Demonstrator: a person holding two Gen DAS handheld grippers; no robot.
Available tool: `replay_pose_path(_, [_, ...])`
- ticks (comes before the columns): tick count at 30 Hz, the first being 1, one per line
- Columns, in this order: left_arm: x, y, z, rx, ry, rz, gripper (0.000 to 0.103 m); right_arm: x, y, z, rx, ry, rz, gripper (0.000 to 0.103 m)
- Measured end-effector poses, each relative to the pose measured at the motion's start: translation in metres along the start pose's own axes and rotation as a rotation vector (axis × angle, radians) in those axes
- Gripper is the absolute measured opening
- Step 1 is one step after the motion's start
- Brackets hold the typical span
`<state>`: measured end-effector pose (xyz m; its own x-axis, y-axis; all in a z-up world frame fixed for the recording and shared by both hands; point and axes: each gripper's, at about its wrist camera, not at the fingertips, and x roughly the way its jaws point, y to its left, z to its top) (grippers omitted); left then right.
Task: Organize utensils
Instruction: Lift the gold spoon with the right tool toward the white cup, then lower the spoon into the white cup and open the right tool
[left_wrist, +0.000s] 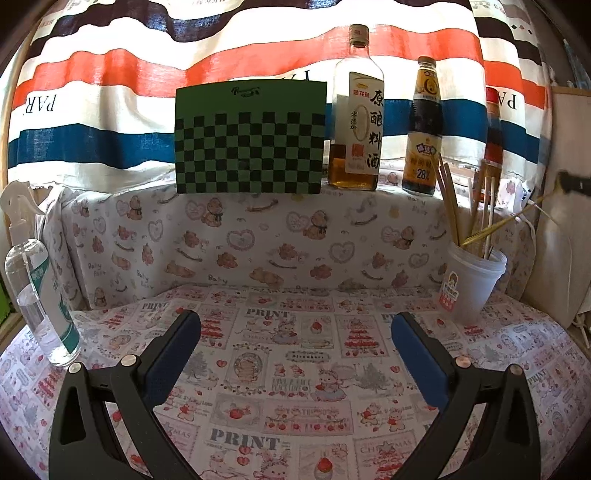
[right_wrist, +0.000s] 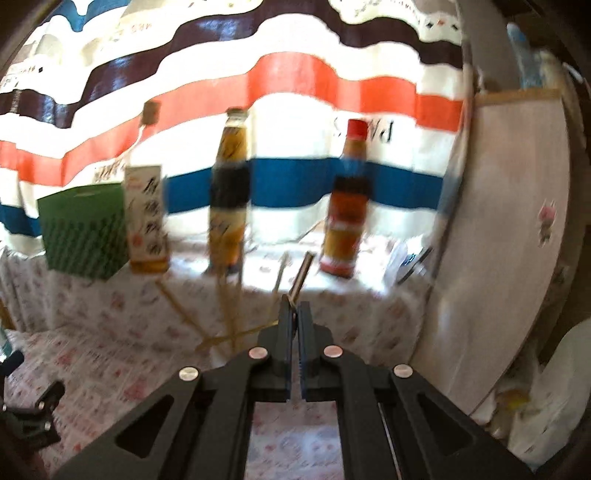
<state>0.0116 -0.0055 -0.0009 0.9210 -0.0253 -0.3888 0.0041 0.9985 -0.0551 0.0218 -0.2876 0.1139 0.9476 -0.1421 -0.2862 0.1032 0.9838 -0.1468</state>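
Left gripper (left_wrist: 295, 332) low over the worktop (left_wrist: 288, 373), jaws wide apart, nothing between them, only the printed cloth below. At the right back of the worktop a white plastic cup (left_wrist: 472, 280) standing upright, with several chopsticks (left_wrist: 448, 203) inside, leaning in different directions. At the left edge a clear spray bottle (left_wrist: 33, 280), upright. Behind, on a higher ledge covered with bear-pattern cloth: a green checkered board (left_wrist: 251, 140) upright, just beside it a bottle of cooking wine (left_wrist: 356, 118), then a dark sauce bottle (left_wrist: 423, 129), then a red-capped bottle (left_wrist: 493, 133) partly hidden behind the chopsticks. Striped curtain (left_wrist: 147, 74) behind all.

Right gripper (right_wrist: 294, 314) raised above the cup, jaws pressed together on a thin stick-like utensil (right_wrist: 301, 275), probably one chopstick; its upper end pointing out beyond the fingertips, toward the bottles. View blurred, so not possible to tell more about this utensil. Other chopsticks (right_wrist: 225, 306) visible below and left of the jaws, crossing each other. At the far right a pale wooden panel (right_wrist: 509, 229).
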Motion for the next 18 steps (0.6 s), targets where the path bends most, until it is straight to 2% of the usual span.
replay_pose_path(3, [0.000,0.000,0.000,-0.004,0.000,-0.003,0.102,0.014,-0.003,0.008,-0.033,0.035,-0.055,0.002])
replay_pose_path(7, [-0.002,0.000,0.001,-0.001,-0.011,0.003,0.102,0.034,-0.002,0.002,-0.063,0.053,-0.079,0.002])
replay_pose_path(11, [-0.001,0.000,0.000,-0.002,-0.007,0.007,0.102,0.058,0.006,-0.008,-0.064,0.105,-0.033,0.003])
replay_pose_path(15, [0.000,0.000,0.000,-0.001,-0.007,0.006,0.102,0.069,0.011,-0.019,-0.047,0.143,0.062,0.004])
replay_pose_path(17, [0.000,0.000,0.000,0.002,-0.009,0.004,0.102,0.069,0.013,-0.023,-0.036,0.141,0.114,0.007])
replay_pose_path(18, [0.001,0.000,-0.001,0.005,-0.008,0.003,0.102,0.069,0.013,-0.026,-0.030,0.143,0.146,0.015])
